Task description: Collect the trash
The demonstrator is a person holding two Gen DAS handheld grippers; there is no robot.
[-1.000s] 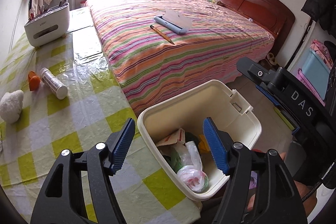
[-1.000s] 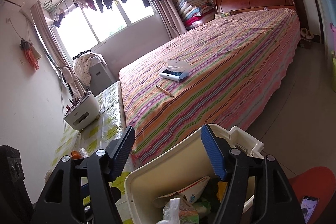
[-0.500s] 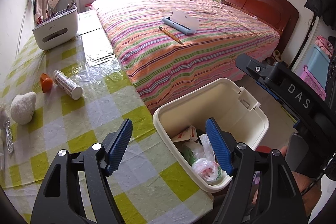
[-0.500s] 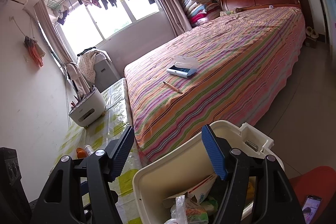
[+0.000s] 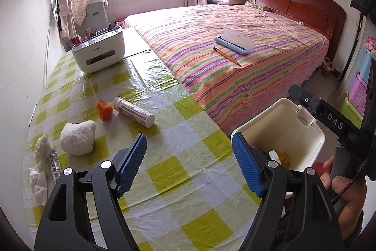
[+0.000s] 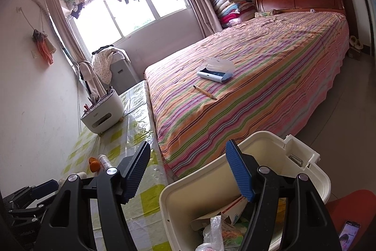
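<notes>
A cream trash bin [image 5: 303, 133] stands beside the table's right edge, holding wrappers and a plastic bag [image 6: 211, 232]. On the green-checked table [image 5: 164, 180] lie a white tube bottle [image 5: 134, 111], an orange piece [image 5: 104, 109], a white fluffy wad [image 5: 77, 138] and crumpled tissue with foil [image 5: 42, 164] at the left edge. My left gripper [image 5: 189, 162] is open and empty above the table. My right gripper [image 6: 188, 172] is open and empty above the bin [image 6: 270, 157].
A white pen organizer [image 5: 98, 54] stands at the table's far end. The striped bed [image 5: 235, 62] runs along the table's right side, with a pencil [image 5: 226, 56] and a blue case [image 5: 233, 44] on it.
The left gripper has swung left from over the bin to over the table, bringing the trash on the table into view. The right gripper has drawn back slightly from the bin.
</notes>
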